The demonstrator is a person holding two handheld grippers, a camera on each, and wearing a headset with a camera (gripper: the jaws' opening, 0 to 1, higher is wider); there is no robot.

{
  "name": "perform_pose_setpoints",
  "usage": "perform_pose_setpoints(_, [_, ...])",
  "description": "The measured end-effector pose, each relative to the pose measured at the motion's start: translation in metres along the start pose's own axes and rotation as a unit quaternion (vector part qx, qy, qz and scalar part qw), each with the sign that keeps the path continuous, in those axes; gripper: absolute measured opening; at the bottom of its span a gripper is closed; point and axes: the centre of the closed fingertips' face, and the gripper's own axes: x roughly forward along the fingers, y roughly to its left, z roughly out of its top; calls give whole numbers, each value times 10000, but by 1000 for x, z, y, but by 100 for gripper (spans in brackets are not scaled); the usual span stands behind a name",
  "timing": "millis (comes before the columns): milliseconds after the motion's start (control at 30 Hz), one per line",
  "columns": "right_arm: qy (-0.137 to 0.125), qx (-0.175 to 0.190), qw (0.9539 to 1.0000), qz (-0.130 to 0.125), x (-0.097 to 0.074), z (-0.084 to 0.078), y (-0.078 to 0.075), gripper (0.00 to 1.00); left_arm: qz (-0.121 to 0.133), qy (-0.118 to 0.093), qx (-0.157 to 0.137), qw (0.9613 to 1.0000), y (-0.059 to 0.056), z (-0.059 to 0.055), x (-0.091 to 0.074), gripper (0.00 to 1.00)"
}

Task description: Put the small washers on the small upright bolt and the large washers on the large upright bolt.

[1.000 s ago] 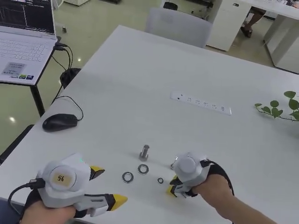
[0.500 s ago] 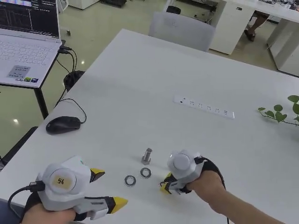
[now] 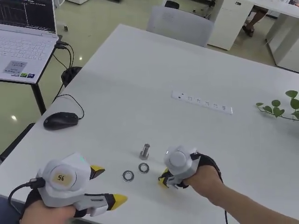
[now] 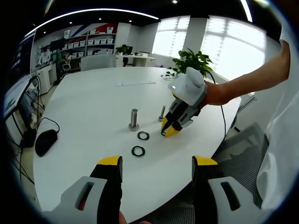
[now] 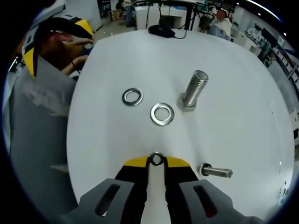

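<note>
My right gripper (image 5: pixel 156 161) is shut on a small washer (image 5: pixel 156 159), pinched at the yellow tips just above the white table (image 3: pixel 140 84). The large bolt (image 5: pixel 194 89) stands upright ahead of it, with two large washers (image 5: pixel 162 114) (image 5: pixel 132 96) lying flat nearby. The small bolt (image 5: pixel 216 171) is close on the right of the jaws. In the head view the right gripper (image 3: pixel 164 179) sits right of the large bolt (image 3: pixel 145 151) and the washers (image 3: pixel 144 168) (image 3: pixel 128 176). My left gripper (image 4: pixel 158 163) is open and holds nothing, near the front edge (image 3: pixel 108 185).
A black mouse (image 3: pixel 60 120) with its cable lies at the table's left. A white power strip (image 3: pixel 201 102) lies further back. A laptop (image 3: pixel 25 37) stands on a side table at far left, a plant (image 3: pixel 280 107) at the right edge, a chair (image 3: pixel 180 25) behind.
The right gripper moved left over the small washer that lay on the table and has shut on it. The left gripper stayed open in place.
</note>
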Motion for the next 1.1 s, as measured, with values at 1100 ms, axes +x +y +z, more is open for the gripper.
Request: perform_pose_setpoints(1100, [-295,857,9940,-611,-54,-35,-22,13,2,-18,-44,10000,4,-2,0,59])
